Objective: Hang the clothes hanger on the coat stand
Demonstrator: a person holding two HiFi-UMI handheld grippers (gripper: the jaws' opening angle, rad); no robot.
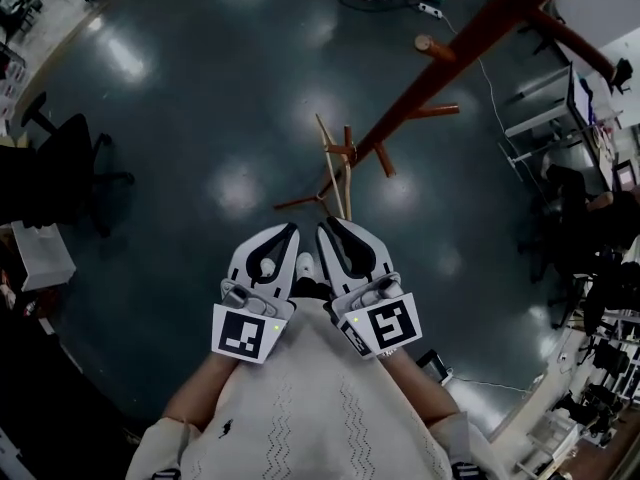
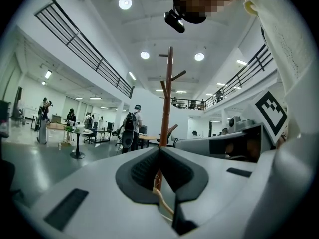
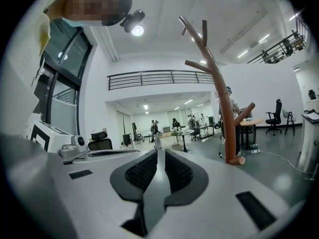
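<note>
Down at the bottom of the head view we find the white left gripper (image 1: 292, 230) and the white right gripper (image 1: 326, 226) tucked side by side against a cream knitted sweater (image 1: 310, 408), their tips just beside each other. We judge this a resting pose, since neither reaches toward anything. Ahead of them the reddish-brown wooden coat stand (image 1: 470, 40) rises off the dark glossy floor (image 1: 200, 118). A pale wooden clothes hanger (image 1: 333, 173) shows as a narrow line low beside its pole, probably because we look at it edge-on from above. Across in the left gripper view, the left gripper (image 2: 160, 149) has its dark pads pressed together with nothing clamped. Through the opening behind the tips we make out the hanger (image 2: 163, 201), its wire hook close to the pole of the coat stand (image 2: 168, 98) and apart from the jaws. Whether the hook sits on a low peg or the hanger merely rests at the foot we cannot tell, so we cannot judge the task as finished or as not yet begun. Over in the right gripper view, the right gripper (image 3: 158, 152) is likewise closed on nothing, with the coat stand (image 3: 221, 101) off to its right and the hanger out of sight. We see no container in any view.
</note>
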